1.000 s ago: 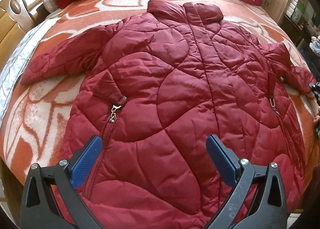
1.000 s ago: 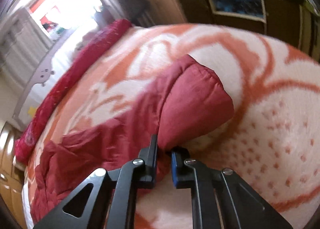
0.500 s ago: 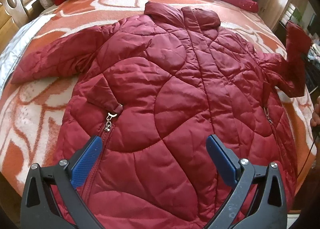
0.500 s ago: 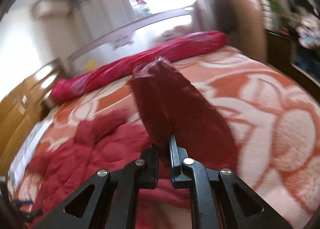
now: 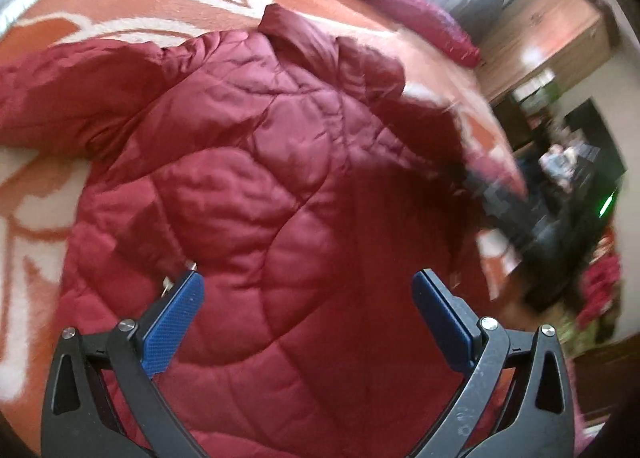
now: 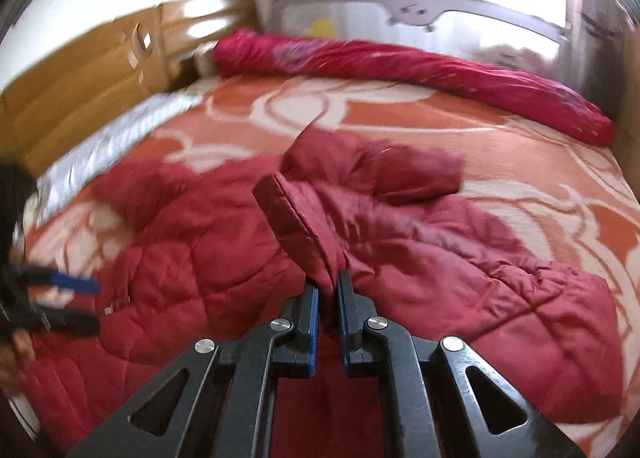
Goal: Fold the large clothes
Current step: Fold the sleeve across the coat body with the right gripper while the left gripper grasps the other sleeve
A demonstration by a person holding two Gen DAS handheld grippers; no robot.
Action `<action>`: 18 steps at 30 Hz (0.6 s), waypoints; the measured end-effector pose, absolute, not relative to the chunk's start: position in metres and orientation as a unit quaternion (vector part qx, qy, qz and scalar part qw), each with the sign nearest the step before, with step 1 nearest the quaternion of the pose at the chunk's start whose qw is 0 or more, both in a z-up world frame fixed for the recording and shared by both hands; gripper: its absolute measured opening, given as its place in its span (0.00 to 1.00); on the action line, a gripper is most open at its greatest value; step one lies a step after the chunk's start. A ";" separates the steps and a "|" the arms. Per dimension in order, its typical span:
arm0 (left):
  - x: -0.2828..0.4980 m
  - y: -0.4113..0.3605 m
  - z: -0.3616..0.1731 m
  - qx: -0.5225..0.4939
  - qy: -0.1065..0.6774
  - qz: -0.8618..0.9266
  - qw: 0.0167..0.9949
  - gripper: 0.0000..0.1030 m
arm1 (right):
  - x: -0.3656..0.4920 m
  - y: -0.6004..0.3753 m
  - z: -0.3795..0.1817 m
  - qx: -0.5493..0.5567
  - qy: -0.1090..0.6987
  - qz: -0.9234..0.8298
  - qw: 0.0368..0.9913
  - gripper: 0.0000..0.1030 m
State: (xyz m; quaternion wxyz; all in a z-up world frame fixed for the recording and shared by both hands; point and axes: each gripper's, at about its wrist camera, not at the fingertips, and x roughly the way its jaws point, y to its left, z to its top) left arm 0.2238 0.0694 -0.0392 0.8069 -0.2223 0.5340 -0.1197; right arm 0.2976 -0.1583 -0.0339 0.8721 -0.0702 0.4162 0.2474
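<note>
Right tongs [image 6: 328,290] clamped on sleeve [image 6: 304,226] cuff, thin bite: slick fabric may slip out mid-fold. Left tongs [image 5: 308,298] wide open, empty, over coat [image 5: 260,186]; body unpinned, may drag across bed [image 6: 500,130].

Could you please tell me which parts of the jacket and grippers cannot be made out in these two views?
- Left wrist view: the right gripper and the sleeve it carries are lost to motion blur.
- Left wrist view: the jacket hem is hidden behind the left gripper.
- Right wrist view: the cuff's pinched edge is hidden between the fingers.
</note>
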 end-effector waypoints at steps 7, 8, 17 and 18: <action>0.277 0.081 -0.055 -0.316 0.551 -0.164 0.755 1.00 | 0.272 -0.111 -0.048 -0.128 0.410 0.293 0.854 0.07; 0.286 0.081 -0.060 -0.330 0.555 -0.173 0.743 1.00 | 0.268 -0.108 -0.048 -0.135 0.408 0.300 0.852 0.07; 0.342 0.063 -0.102 -0.359 0.603 -0.189 0.687 0.57 | 0.261 -0.100 -0.056 -0.156 0.411 0.311 0.843 0.13; 0.344 0.061 -0.103 -0.356 0.604 -0.191 0.687 0.29 | 0.261 -0.100 -0.055 -0.154 0.413 0.313 0.841 0.14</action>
